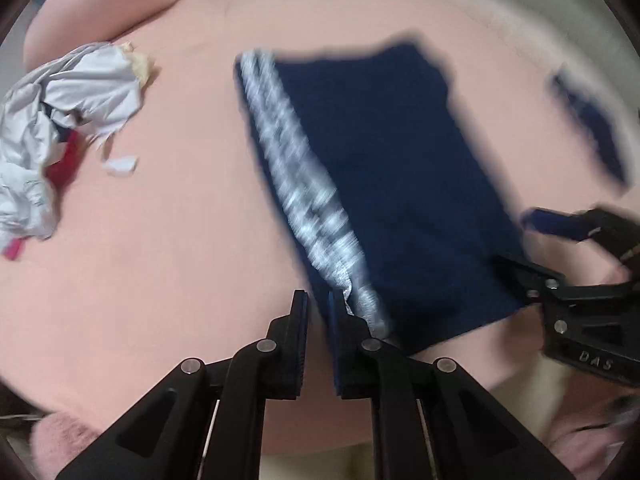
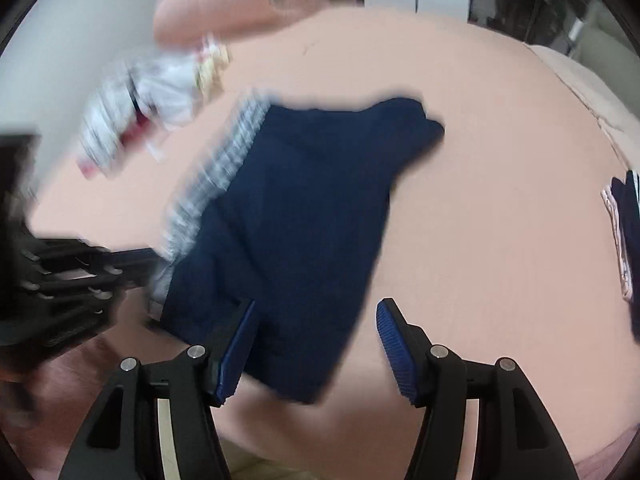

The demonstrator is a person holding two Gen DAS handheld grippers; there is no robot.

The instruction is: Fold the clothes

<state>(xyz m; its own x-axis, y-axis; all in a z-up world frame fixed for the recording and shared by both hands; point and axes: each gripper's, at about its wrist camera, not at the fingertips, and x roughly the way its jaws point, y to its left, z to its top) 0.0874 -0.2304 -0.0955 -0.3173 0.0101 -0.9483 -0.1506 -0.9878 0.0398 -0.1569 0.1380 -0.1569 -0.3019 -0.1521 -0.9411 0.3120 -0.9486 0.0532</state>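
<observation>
A navy garment with a grey-white striped side band (image 1: pixel 384 184) lies flat on the pink bed sheet (image 1: pixel 168 220), blurred by motion. My left gripper (image 1: pixel 318 312) is open with a narrow gap at the garment's near left corner, beside the striped band; nothing is between its pads. My right gripper (image 2: pixel 316 340) is wide open over the garment's near edge (image 2: pixel 296 240), holding nothing. The right gripper also shows in the left wrist view (image 1: pixel 532 240) at the garment's right edge. The left gripper shows as a blurred black shape in the right wrist view (image 2: pixel 72 276).
A crumpled pile of white and red clothes (image 1: pixel 52 132) lies at the left on the bed. Another dark garment (image 2: pixel 628 240) lies at the right edge. A pink pillow (image 1: pixel 104 12) is at the far left. The bed's near edge (image 1: pixel 280 448) is just under the grippers.
</observation>
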